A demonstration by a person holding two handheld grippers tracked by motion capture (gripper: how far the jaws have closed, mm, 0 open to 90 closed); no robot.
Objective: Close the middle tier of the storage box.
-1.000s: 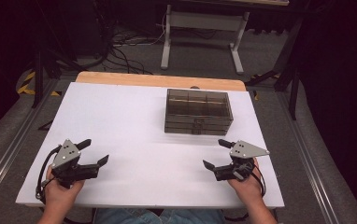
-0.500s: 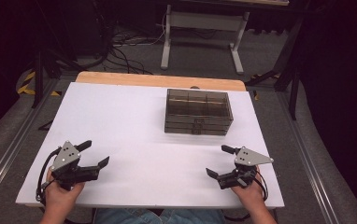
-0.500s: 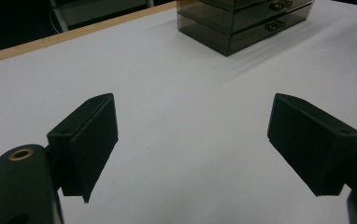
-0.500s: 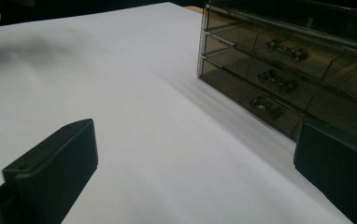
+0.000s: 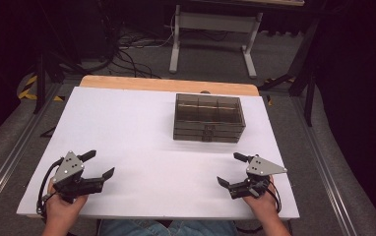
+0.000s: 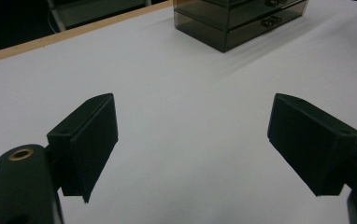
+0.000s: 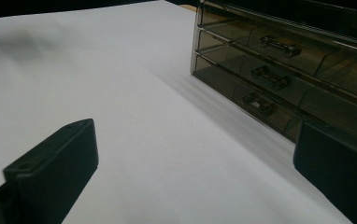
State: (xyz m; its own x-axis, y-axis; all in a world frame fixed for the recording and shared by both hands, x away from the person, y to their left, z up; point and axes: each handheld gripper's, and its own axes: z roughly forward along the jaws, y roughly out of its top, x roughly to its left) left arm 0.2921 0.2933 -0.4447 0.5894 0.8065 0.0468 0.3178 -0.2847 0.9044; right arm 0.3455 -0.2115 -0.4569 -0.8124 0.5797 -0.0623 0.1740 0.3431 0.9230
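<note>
Flat white rectangular counter (image 5: 141, 137) with a light wooden strip along its far edge. One smoked translucent plastic drawer organiser (image 5: 209, 118) stands directly on it, right of centre toward the far edge.

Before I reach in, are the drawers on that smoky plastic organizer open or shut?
Shut. All three drawer fronts sit flush with the organizer, handles in line, none pulled out.

High view looks down over the table (image 5: 141, 128); both low claw views share the drawer box (image 5: 208, 118).
</note>
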